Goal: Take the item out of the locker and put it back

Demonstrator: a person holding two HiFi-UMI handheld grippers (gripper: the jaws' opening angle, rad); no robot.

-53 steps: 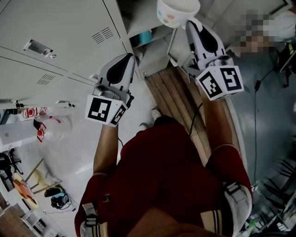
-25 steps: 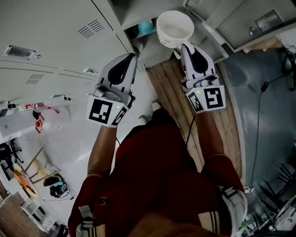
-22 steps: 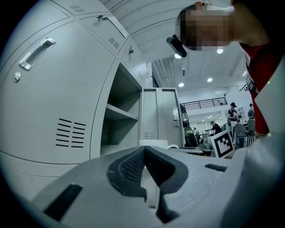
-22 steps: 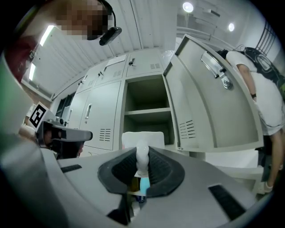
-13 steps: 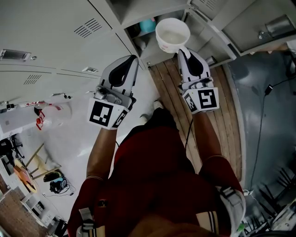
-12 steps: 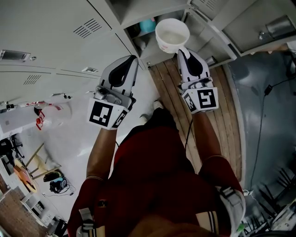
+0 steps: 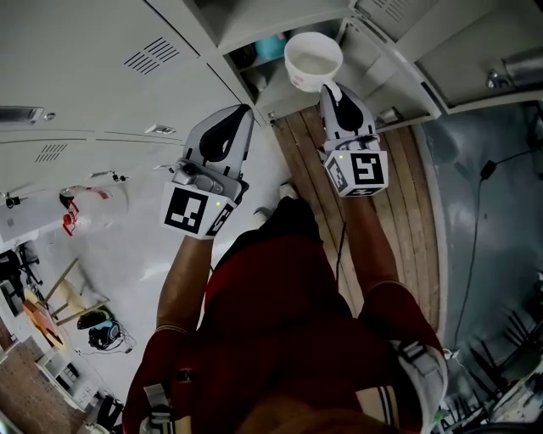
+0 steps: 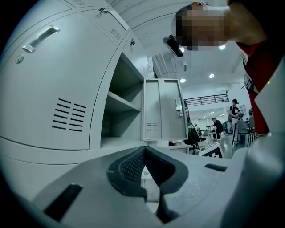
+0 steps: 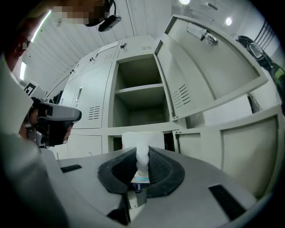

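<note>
Two grippers show in the head view. The right gripper (image 7: 331,88) holds a white bowl (image 7: 312,59) by its rim, in the air just before the open locker (image 7: 263,17). The left gripper (image 7: 241,114) hangs beside it.

Left gripper view: its jaws meet, with nothing between them.

Right gripper view: the jaws pinch the bowl's (image 9: 138,140) rim, in front of the locker's lower shelf edge.

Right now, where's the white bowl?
Head view, top centre, on the person's right: the white bowl is pinched by its rim in the right tongs, in front of the open locker.
</note>
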